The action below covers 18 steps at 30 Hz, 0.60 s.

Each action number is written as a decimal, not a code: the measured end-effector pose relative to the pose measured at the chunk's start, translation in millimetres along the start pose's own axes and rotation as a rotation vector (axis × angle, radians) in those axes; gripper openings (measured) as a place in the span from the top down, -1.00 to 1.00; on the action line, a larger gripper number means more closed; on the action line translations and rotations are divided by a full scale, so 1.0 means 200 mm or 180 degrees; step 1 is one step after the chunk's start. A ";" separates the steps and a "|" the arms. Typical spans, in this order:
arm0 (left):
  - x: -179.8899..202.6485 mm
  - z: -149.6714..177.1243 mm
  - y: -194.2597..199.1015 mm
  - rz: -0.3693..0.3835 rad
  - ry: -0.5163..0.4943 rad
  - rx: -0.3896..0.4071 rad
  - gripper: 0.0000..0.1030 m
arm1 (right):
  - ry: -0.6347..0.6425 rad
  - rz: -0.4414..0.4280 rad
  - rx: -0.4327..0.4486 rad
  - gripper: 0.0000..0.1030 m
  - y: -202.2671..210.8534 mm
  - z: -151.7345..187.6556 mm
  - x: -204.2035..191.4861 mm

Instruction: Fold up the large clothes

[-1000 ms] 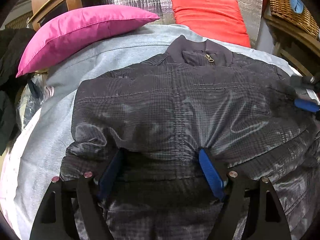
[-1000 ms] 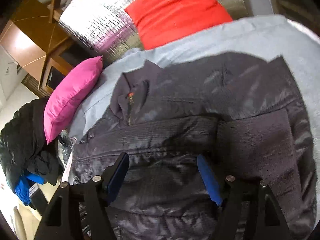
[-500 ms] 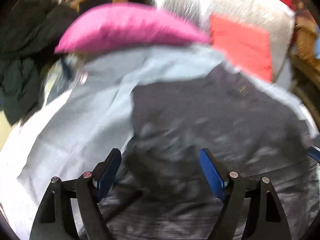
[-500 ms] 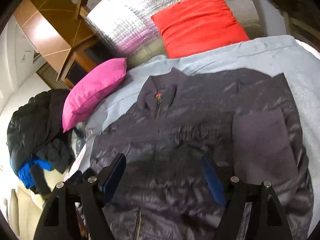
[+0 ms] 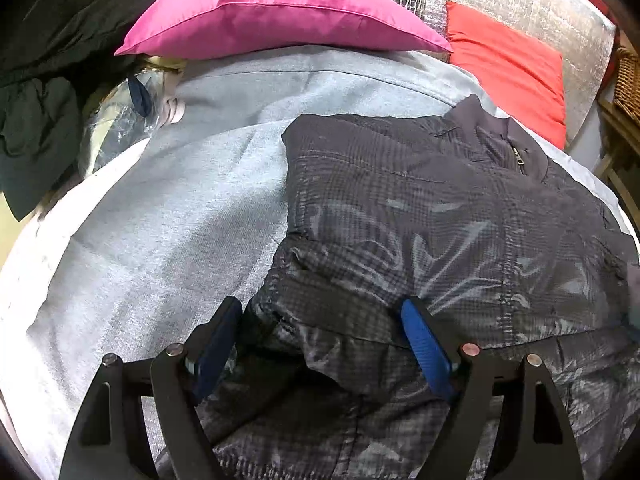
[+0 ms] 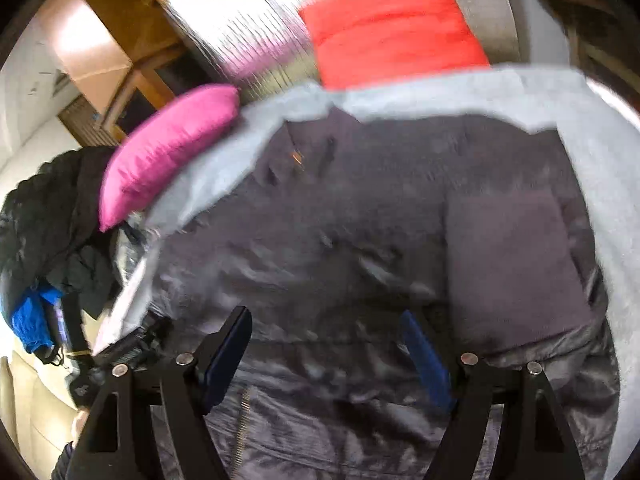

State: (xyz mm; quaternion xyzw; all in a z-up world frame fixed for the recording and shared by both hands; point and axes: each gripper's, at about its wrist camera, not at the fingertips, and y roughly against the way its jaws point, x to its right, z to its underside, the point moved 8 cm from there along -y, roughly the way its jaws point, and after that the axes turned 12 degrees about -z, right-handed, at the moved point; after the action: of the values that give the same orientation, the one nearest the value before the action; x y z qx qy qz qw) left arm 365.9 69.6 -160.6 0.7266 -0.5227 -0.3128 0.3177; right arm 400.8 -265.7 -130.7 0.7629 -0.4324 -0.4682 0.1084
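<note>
I have the jacket (image 5: 460,216) lying spread on the grey blanket (image 5: 180,208), collar and zip away from me, so it is flat enough to fold. Both sleeves already look turned in over the body; through the right wrist view a plain dark panel sits just beyond my right-hand jaw, which I take for a folded sleeve or cuff, though blur keeps me from being sure.

My left gripper (image 5: 320,340) stands with its jaws wide apart and empty. The jacket's left edge lies between them and a little ahead, the bare blanket starting just outside the left jaw. I hold it there, I judge, because that edge is the next hem to pick up.

My right gripper (image 6: 328,344) is likewise spread wide, nothing pinched; jacket fabric fills the space between and ahead of the jaws, with the front zip running below them. Whether the pads touch the cloth I cannot tell.

The pink pillow (image 5: 280,16) and red pillow (image 5: 508,68) sit well beyond the jaws, clear of the fold.
</note>
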 end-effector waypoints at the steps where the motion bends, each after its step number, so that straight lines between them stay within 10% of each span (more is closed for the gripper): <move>1: 0.00 -0.01 0.00 -0.0001 -0.0007 0.0001 -0.61 | -0.0070 -0.0031 -0.0080 -0.55 -0.03 0.02 0.04; 18: -0.01 -0.02 -0.01 0.0019 -0.0072 0.0061 -0.64 | -0.0358 0.0154 0.0215 -0.55 -0.07 -0.21 0.22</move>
State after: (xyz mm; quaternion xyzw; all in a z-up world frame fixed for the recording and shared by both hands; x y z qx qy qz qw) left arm 369.6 71.8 -160.0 0.7245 -0.5314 -0.3150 0.3057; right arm 451.3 -300.8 -142.4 0.7280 -0.4717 -0.4928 0.0694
